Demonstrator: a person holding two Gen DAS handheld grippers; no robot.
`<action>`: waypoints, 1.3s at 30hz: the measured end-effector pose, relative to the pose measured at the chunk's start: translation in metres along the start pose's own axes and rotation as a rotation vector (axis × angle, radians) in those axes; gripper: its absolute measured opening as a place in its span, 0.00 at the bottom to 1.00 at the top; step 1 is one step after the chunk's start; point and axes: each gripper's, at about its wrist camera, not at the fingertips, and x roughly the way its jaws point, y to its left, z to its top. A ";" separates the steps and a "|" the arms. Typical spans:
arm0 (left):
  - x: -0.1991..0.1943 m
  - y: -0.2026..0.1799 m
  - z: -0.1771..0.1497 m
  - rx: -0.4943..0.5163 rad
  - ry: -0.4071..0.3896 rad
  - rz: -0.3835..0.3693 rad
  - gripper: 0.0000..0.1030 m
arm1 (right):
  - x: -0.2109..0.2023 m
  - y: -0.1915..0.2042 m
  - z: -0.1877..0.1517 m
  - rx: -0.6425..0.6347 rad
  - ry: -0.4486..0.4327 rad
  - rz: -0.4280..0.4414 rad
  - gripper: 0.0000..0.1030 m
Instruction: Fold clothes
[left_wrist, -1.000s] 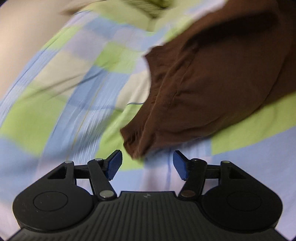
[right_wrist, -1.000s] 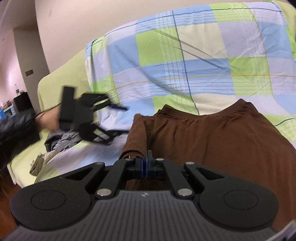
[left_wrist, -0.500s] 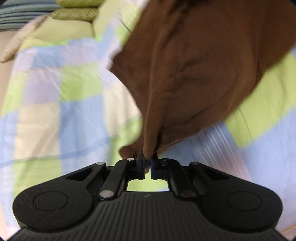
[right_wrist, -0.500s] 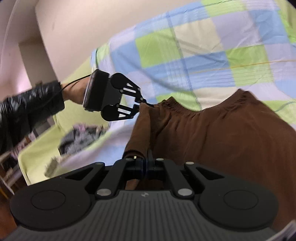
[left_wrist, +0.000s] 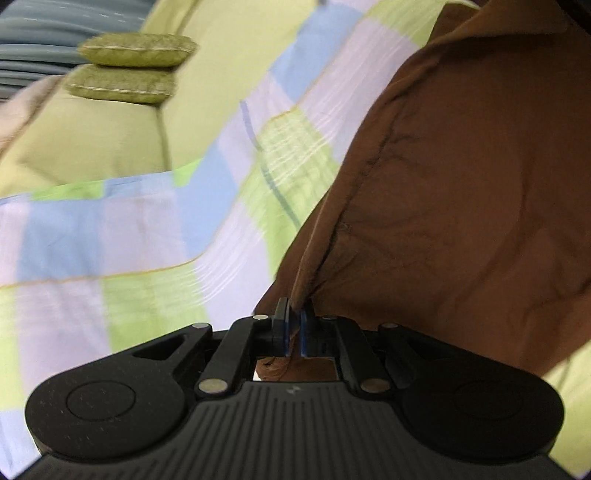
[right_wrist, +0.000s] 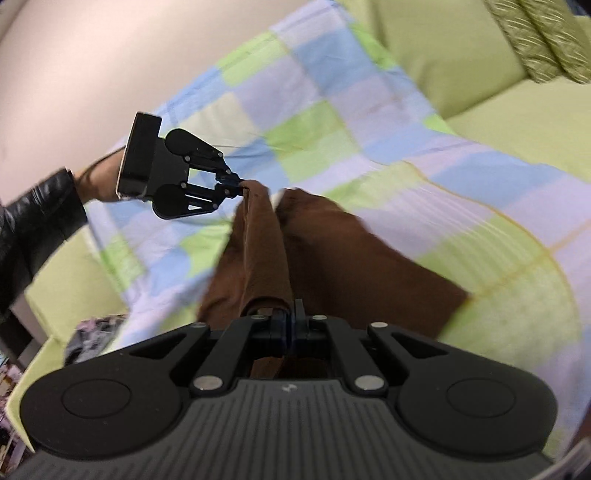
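A brown garment (left_wrist: 461, 192) hangs between both grippers above a checked sheet (left_wrist: 110, 229). My left gripper (left_wrist: 294, 326) is shut on one corner of the brown garment. It also shows in the right wrist view (right_wrist: 240, 186), pinching the far corner of the brown garment (right_wrist: 332, 258). My right gripper (right_wrist: 290, 319) is shut on the near corner. The cloth is lifted and stretched between the two, with a fold running down its middle.
The checked sheet (right_wrist: 332, 122) covers a green sofa (left_wrist: 92, 147). Two green cushions (left_wrist: 129, 68) lie stacked at the sofa's end. A small pile of grey clothes (right_wrist: 92, 332) lies at the left edge. A beige wall (right_wrist: 92, 55) stands behind.
My left gripper closed on the garment's corner and lifted it. Both grippers have raised and swung the garment, so it now hangs stretched between them.
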 end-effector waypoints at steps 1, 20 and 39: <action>0.006 0.002 0.002 -0.013 0.004 -0.011 0.05 | 0.002 -0.007 0.000 0.009 0.005 -0.005 0.01; 0.047 0.031 0.019 -0.253 0.003 0.000 0.31 | -0.007 -0.060 0.012 0.049 -0.086 -0.176 0.13; -0.140 -0.226 0.063 -0.263 -0.207 0.187 0.44 | 0.011 -0.049 0.042 -0.164 -0.010 -0.217 0.06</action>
